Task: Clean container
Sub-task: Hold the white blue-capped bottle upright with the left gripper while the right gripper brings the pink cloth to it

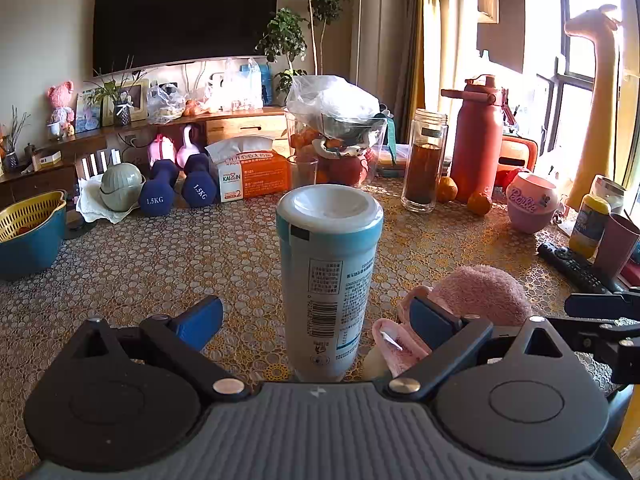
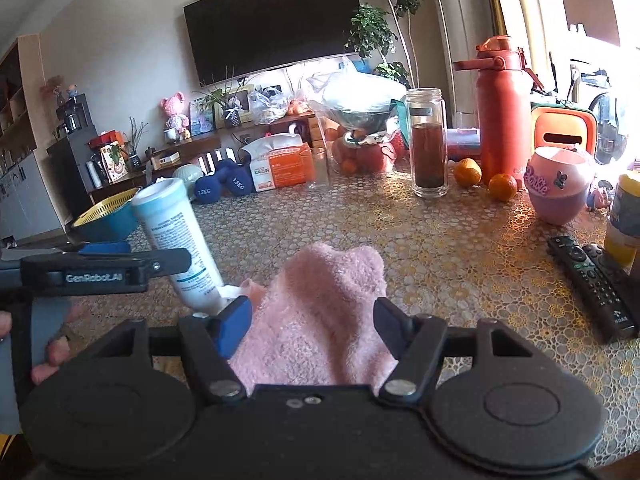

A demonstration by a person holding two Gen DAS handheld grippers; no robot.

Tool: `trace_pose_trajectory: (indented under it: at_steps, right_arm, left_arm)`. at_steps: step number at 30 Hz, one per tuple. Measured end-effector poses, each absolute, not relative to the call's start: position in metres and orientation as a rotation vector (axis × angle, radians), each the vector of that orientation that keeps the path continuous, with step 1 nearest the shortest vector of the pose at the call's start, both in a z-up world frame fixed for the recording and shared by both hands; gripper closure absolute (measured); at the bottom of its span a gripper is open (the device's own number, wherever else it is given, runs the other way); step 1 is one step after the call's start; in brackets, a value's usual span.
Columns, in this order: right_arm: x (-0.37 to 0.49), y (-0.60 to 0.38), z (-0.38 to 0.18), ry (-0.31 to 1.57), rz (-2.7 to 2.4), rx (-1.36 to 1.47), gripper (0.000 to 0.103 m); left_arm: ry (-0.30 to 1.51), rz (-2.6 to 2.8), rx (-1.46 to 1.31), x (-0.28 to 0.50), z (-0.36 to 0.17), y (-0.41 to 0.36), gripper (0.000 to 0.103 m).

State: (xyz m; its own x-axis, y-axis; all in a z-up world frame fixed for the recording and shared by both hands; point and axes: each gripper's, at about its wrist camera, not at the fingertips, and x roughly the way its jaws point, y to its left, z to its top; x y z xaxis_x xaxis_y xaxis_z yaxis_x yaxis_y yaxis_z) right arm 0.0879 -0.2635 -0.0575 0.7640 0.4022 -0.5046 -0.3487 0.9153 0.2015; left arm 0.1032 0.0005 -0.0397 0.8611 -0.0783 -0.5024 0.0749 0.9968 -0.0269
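A white and light-blue cylindrical container (image 1: 328,272) stands upright on the patterned tablecloth (image 1: 160,264). My left gripper (image 1: 316,320) is open, with one blue pad on each side of the container and neither touching it. A fluffy pink cloth (image 2: 328,280) lies bunched on the table just right of the container (image 2: 176,232). My right gripper (image 2: 312,316) is closed partway on the cloth, both pads pressing its sides. The cloth (image 1: 476,292) also shows in the left wrist view, one corner lying near the container's base.
Behind stand a glass bottle of dark tea (image 1: 424,160), a red flask (image 1: 478,140), oranges, a pink cup (image 2: 560,188) and a tissue box (image 1: 256,176). Dumbbells (image 1: 160,192) and a blue basket (image 1: 28,232) are at the left, with remotes (image 2: 592,280) at the right.
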Motion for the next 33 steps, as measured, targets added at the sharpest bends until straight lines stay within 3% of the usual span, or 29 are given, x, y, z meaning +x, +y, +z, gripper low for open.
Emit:
trace_pose_trajectory:
  at_steps: [12, 24, 26, 33]
  right_arm:
    - [0.139, -0.268, -0.078, 0.591, 0.433, 0.070, 0.036]
    - [0.182, -0.259, -0.119, 0.751, 0.495, 0.121, 0.035]
    - [0.179, -0.255, -0.120, 0.734, 0.492, 0.103, 0.033]
    - [0.175, -0.241, -0.117, 0.709, 0.489, -0.009, 0.038]
  left_arm:
    - [0.538, -0.081, 0.005, 0.117, -0.047, -0.003, 0.006]
    - [0.566, -0.091, -0.001, 0.130, -0.055, -0.001, 0.026]
    - [0.574, -0.098, -0.002, 0.132, -0.057, -0.001, 0.035]
    - [0.576, -0.107, 0.028, 0.134, -0.059, -0.006, 0.052]
